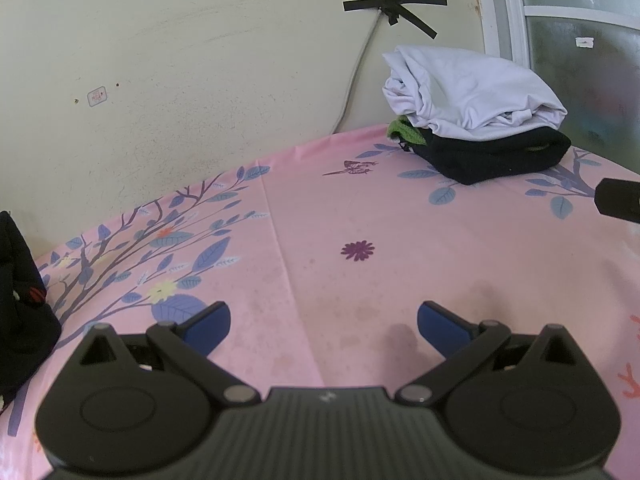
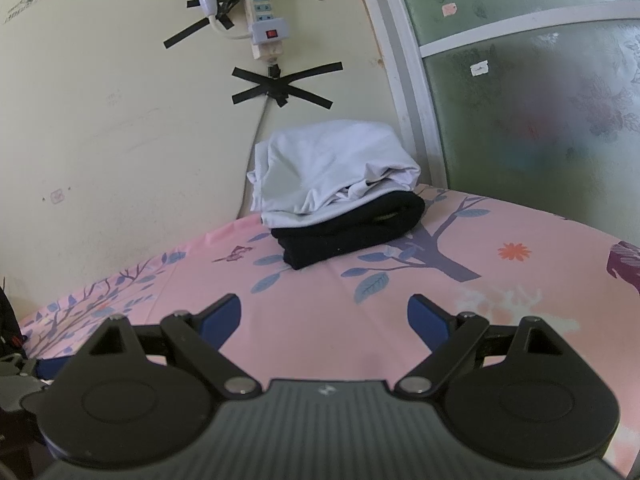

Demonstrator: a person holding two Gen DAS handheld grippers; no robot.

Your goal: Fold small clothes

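While both pairs of blue-padded fingers stand spread wide with nothing between them, the left gripper [image 1: 324, 322] and right gripper [image 2: 324, 318] hover over the pink floral tablecloth [image 1: 360, 216]. Ahead, by the wall at the far edge, sits one stack of three folded garments: a white garment [image 2: 332, 168] on top, a black garment [image 2: 348, 228] beneath it, and a green one [image 1: 402, 128] peeking out behind. A separate dark cloth [image 1: 20, 304] lies at the left edge. One power strip [image 2: 264, 20] is taped to the wall.
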